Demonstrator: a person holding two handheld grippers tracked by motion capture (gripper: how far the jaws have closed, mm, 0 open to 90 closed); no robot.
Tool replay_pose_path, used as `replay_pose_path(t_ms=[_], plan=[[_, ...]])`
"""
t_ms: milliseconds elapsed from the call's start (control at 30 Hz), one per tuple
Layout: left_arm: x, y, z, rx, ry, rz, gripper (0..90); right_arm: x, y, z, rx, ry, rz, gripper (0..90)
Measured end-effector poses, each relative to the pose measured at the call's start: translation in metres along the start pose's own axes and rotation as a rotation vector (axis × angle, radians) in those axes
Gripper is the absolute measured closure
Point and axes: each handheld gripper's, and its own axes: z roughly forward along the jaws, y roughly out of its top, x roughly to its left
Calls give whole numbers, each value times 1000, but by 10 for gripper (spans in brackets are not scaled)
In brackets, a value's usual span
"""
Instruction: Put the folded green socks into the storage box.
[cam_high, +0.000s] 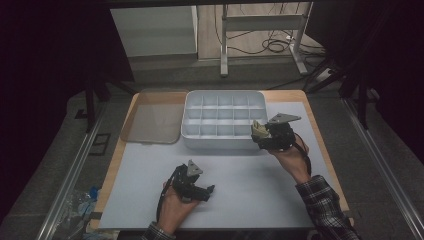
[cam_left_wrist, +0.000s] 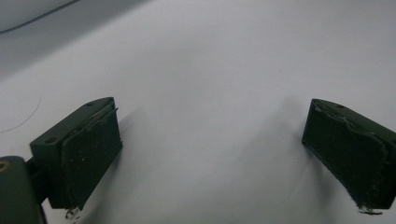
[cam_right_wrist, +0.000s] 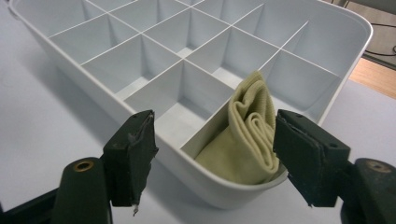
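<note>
Dim room with dark curtains on both sides, and the counter (cam_high: 220, 165) has a pale grey mat over a wooden top. Toward the back of it sits a white tray (cam_high: 192, 136) split into a grid of small compartments, with its clear lid (cam_high: 150, 120) lying flat just to the left. The right tool (cam_high: 261, 134) is up at the tray's near right corner, jaws spread wide and gripping nothing. From the right gripper view the tool (cam_right_wrist: 212, 156) straddles that corner of the tray (cam_right_wrist: 70, 60), and a folded yellowish cloth (cam_right_wrist: 247, 140) is stuffed in the corner compartment, poking up above the rim. One jaw sits just beside the cloth, can't tell if it's actually touching. The left tool (cam_high: 207, 192) is low over the bare mat near the front, well apart from the tray. In the left gripper view its jaws are wide apart too, with just the mat (cam_left_wrist: 210, 70) between them.
</note>
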Motion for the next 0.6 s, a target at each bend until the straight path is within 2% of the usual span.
replay_pose_path(t_ms=[200,600], plan=[[0,0,0,0,0,0,41,5,-2,-7,-6,5,-26,266],[0,0,0,-1,0,0,41,18,-7,-20,-2,42,-67,216]])
